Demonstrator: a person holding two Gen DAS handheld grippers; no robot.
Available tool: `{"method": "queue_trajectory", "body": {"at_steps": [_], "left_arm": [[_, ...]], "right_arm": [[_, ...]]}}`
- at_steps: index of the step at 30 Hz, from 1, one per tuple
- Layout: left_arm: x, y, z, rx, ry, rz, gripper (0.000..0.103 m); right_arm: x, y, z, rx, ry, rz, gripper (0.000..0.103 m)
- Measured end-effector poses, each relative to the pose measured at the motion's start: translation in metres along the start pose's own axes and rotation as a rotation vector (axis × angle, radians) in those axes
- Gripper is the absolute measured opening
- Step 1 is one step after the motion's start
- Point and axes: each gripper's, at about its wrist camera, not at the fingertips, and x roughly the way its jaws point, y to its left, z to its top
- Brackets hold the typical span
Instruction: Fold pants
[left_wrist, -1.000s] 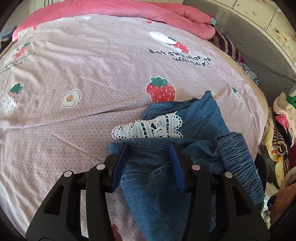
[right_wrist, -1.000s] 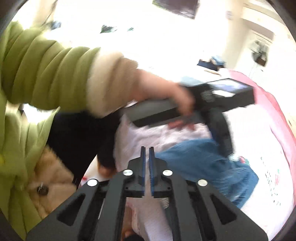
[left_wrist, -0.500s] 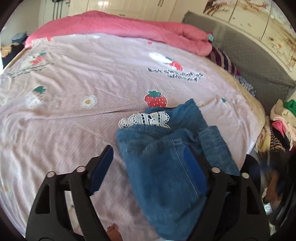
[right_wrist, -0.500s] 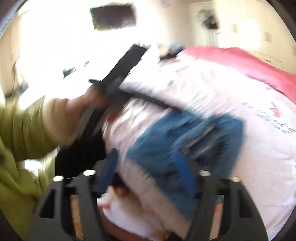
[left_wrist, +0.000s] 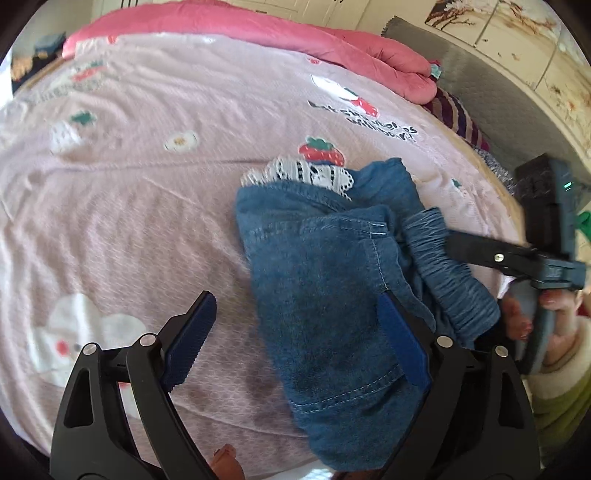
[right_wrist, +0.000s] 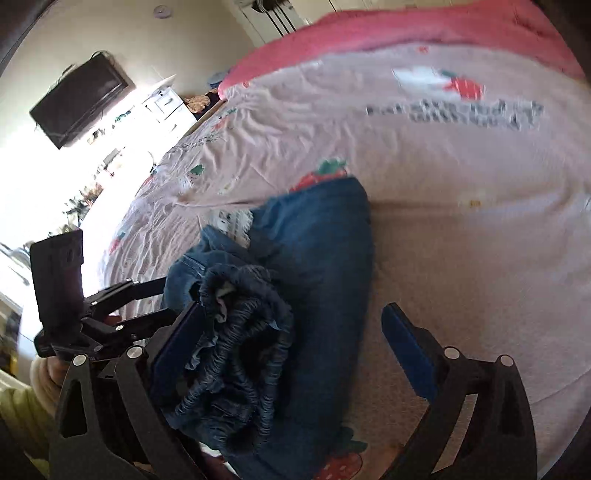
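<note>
Now, in the left wrist view, the left tongs (left_wrist: 295, 328) stand wide, having just been opening: the left pad rests over the sheet (left_wrist: 129, 206), the right pad lies against the pants (left_wrist: 325, 280), which are not gripped. The pants sit folded in a denim bundle at centre frame on the bed, white lace (left_wrist: 295, 171) peeking out at the top, the gathered waistband (left_wrist: 443, 266) along the right. At far right the right tongs (left_wrist: 476, 249) reach in, held by a hand (left_wrist: 517, 317).

In the right wrist view, the right tongs (right_wrist: 295, 339) also gape wide, just opened, with the waistband beside the left pad, nothing clamped. A pink quilt (right_wrist: 406, 26) lies across the top.
</note>
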Motion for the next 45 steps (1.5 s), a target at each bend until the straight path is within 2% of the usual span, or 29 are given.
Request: {"method": "queue_trajectory", "body": {"at_steps": [2, 3, 4, 5, 6, 8, 10, 12, 13, 14, 19, 22, 24, 28, 32, 35, 38, 40, 45], "left_arm": [[0.005, 0.004, -0.002, -0.037, 0.008, -0.040, 0.082], [0.006, 0.005, -0.003, -0.047, 0.004, -0.055, 0.081], [0.007, 0.005, -0.004, -0.055, 0.003, -0.067, 0.080], [0.007, 0.005, -0.005, -0.056, 0.007, -0.078, 0.073], [0.008, 0.004, -0.005, -0.062, 0.011, -0.097, 0.061], [0.011, 0.003, -0.006, -0.082, 0.032, -0.144, 0.049], [0.014, 0.000, -0.007, -0.083, 0.038, -0.140, 0.044], [0.013, 0.000, -0.006, -0.104, 0.032, -0.149, 0.031], [0.010, 0.000, -0.004, -0.113, 0.021, -0.149, 0.027], [0.009, 0.000, -0.002, -0.112, 0.013, -0.149, 0.024], [-0.006, -0.012, 0.018, -0.059, -0.054, -0.132, 0.021], [-0.019, -0.020, 0.038, 0.005, -0.135, -0.072, 0.021], [-0.023, -0.020, 0.052, 0.016, -0.159, -0.056, 0.022], [-0.007, -0.007, 0.075, -0.013, -0.152, -0.017, 0.022], [0.023, 0.008, 0.074, -0.019, -0.079, 0.063, 0.024], [0.032, 0.011, 0.065, -0.001, -0.074, 0.110, 0.028], [0.030, 0.016, 0.057, -0.010, -0.074, 0.141, 0.041], [0.026, 0.018, 0.055, -0.021, -0.080, 0.153, 0.047], [0.010, 0.017, 0.051, -0.010, -0.103, 0.195, 0.057]], "right_arm": [[0.007, -0.008, -0.001, 0.022, -0.001, 0.045, 0.095], [0.006, -0.009, -0.003, 0.017, -0.006, 0.053, 0.089], [0.006, -0.009, -0.004, 0.001, -0.013, 0.061, 0.076], [0.003, -0.009, -0.003, -0.002, -0.015, 0.074, 0.070], [0.004, -0.010, -0.004, 0.006, -0.017, 0.104, 0.062], [-0.004, -0.008, -0.006, 0.008, -0.013, 0.133, 0.051], [-0.001, -0.008, -0.007, 0.021, -0.013, 0.156, 0.036], [-0.003, -0.005, -0.008, 0.002, -0.035, 0.159, 0.029], [-0.006, -0.002, -0.008, -0.022, -0.055, 0.149, 0.019], [-0.009, 0.003, -0.006, -0.048, -0.076, 0.135, 0.017], [-0.018, 0.025, 0.007, -0.138, -0.118, 0.121, 0.017], [-0.023, 0.034, 0.026, -0.167, -0.163, 0.119, 0.017], [-0.024, 0.037, 0.041, -0.172, -0.190, 0.118, 0.017], [0.000, 0.031, 0.069, -0.159, -0.173, 0.082, 0.017], [0.036, 0.019, 0.076, -0.141, -0.098, 0.016, 0.017], [0.047, 0.012, 0.070, -0.140, -0.079, -0.033, 0.023], [0.047, 0.006, 0.065, -0.121, -0.072, -0.065, 0.030], [0.044, 0.006, 0.062, -0.123, -0.078, -0.096, 0.040], [0.022, 0.010, 0.052, -0.129, -0.120, -0.177, 0.054]]}}
